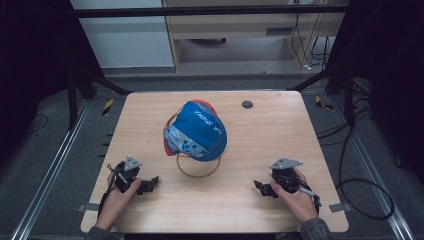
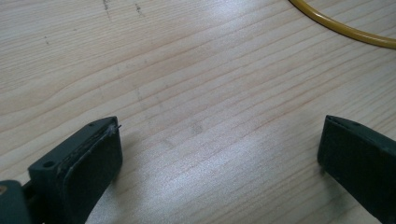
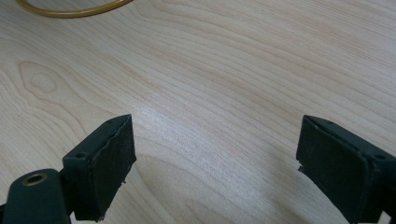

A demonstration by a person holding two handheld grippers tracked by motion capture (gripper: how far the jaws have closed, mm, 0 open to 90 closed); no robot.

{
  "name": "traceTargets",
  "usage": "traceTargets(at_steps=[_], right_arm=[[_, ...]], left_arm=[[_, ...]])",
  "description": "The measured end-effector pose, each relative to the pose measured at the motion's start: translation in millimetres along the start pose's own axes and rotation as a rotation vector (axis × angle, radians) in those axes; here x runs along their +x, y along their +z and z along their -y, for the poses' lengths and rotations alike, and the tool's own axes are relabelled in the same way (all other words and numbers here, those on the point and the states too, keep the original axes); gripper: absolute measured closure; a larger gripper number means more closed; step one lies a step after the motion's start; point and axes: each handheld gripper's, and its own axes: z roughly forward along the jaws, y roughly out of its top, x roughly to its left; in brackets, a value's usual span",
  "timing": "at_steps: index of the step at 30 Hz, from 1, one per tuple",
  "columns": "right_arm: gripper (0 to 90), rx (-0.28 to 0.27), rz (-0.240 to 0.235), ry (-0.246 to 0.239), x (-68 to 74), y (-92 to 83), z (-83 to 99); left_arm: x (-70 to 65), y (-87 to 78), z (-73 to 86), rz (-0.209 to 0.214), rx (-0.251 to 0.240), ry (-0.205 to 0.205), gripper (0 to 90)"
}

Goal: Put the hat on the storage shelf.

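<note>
Two forearms come in from the near edge of a pale wooden table [image 1: 280, 130], each hand holding a black two-jaw gripper low over the wood. At near left, the left gripper [image 1: 150, 184] points toward the middle of the table. Its jaws stand wide apart with nothing between them, and the left gripper view shows bare wood grain in the gap. At near right, the right gripper [image 1: 260, 187] also points inward. Its jaws are spread wide too and grip nothing. Between the two grippers, a little farther from the person, a thin yellow ring [image 1: 197, 167] lies flat on the table, well apart from both. A short arc of it shows at the top of each gripper view. Beyond the ring, near the table's centre, sits a blue cap [image 1: 197, 131] with white lettering and orange-red trim, its near edge overlapping the ring's far side. Farther right, toward the far edge, is a small dark round disc [image 1: 247, 104].
</note>
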Motion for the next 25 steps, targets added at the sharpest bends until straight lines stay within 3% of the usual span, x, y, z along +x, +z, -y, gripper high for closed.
traceTargets(at_steps=[7,18,25], right_arm=[[10.8,0.002,0.012,0.030,3.1,10.7,0.3],[7.4,-0.010,0.081,0.017,9.5,20.6,3.4],[6.7,-0.009,0.090,0.027,11.2,21.5,3.0]], left_arm=[[0.0,0.0,0.0,0.000,0.000,0.000,0.0],[0.0,0.0,0.0,0.000,0.000,0.000,0.0],[-0.1,0.1,-0.1,0.001,0.000,0.001,0.0]])
